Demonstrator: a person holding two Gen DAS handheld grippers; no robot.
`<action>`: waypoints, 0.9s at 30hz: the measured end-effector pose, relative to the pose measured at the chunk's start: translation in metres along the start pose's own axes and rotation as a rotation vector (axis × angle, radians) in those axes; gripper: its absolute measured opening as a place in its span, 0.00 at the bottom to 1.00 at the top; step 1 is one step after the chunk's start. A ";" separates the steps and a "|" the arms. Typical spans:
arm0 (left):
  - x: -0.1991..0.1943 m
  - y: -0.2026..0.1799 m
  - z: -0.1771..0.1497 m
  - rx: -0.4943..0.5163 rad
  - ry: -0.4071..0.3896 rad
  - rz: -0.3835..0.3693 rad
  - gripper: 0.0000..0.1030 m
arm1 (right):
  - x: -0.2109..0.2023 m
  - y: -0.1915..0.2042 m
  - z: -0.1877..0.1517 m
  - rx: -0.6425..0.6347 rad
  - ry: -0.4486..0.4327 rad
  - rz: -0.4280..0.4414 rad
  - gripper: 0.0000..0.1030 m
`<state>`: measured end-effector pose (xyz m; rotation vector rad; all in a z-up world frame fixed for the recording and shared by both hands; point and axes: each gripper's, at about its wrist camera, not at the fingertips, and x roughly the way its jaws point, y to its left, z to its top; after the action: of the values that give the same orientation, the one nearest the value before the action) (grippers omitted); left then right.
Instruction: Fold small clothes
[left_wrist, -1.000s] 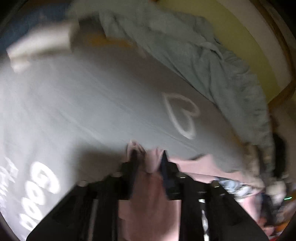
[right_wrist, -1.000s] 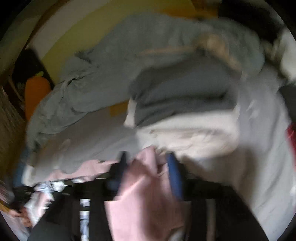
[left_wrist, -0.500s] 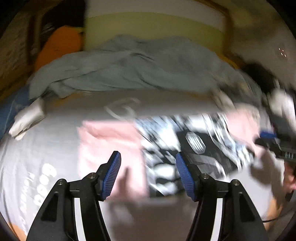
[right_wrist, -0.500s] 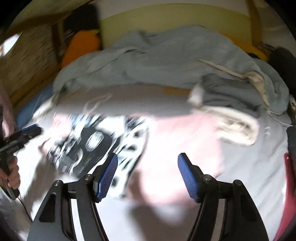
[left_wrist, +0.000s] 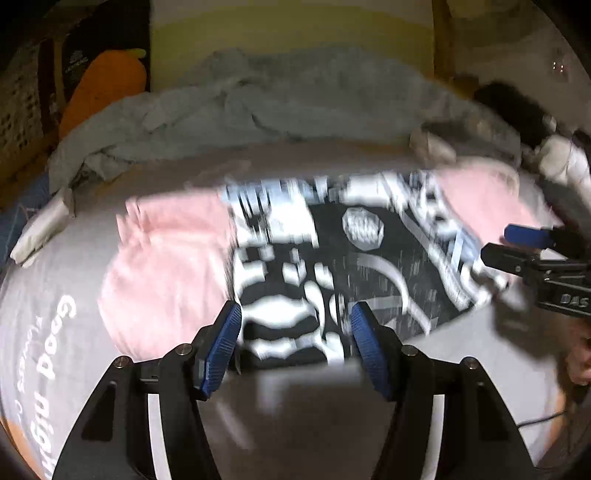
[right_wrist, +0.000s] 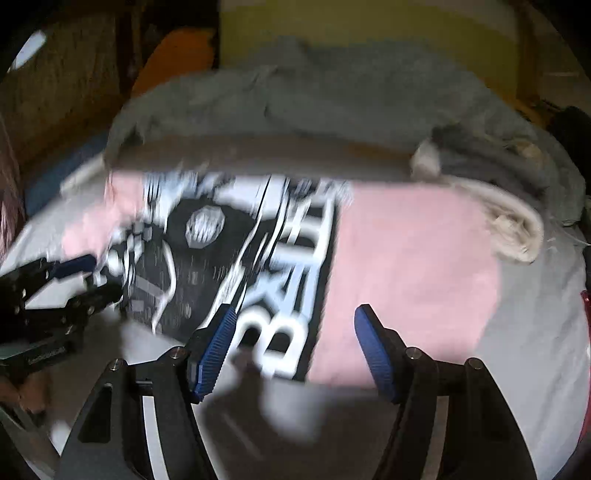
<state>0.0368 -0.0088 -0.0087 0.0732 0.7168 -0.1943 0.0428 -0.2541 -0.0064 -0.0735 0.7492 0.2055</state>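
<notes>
A pink shirt (left_wrist: 173, 266) with a black-and-white print lay spread flat across the middle of a grey bed sheet (left_wrist: 44, 295), its long side running left to right, with no fold yet visible in it. Laying the garment out appeared done; the folding itself seemed still ahead.

The left gripper (left_wrist: 295, 339) hung over the shirt's near edge at the printed panel, its blue pads (left_wrist: 221, 343) apart and empty; its jaws had just been opening, with nothing between them. The right gripper (right_wrist: 295, 343) hovered over the same near edge farther right, where print met plain pink, jaws likewise spread wide and holding nothing. In each view the other gripper showed at the frame's side, low over an end of the shirt.

Toward the bed's far edge a rumpled grey-blue blanket (left_wrist: 295, 96) lay heaped, and a small pile of grey and cream cloth (right_wrist: 491, 199) sat just beyond the shirt's right end; whether that pile was folded could not be told through the blur. An orange cushion (left_wrist: 99, 85) stood at the far left corner.

No basket, box or other container showed clearly in either view, so nothing could be said of contents.
</notes>
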 end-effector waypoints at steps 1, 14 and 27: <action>0.000 0.005 0.007 -0.014 -0.007 0.017 0.59 | -0.003 -0.003 0.004 0.000 -0.025 -0.035 0.66; 0.022 0.054 0.022 -0.106 0.048 0.047 0.55 | 0.014 -0.050 0.017 0.202 0.059 -0.035 0.65; 0.126 0.113 0.067 -0.204 0.143 0.111 0.46 | 0.107 -0.083 0.069 0.232 0.142 -0.041 0.06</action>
<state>0.1960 0.0733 -0.0410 -0.0683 0.8695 -0.0090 0.1824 -0.3082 -0.0297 0.1181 0.9074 0.0737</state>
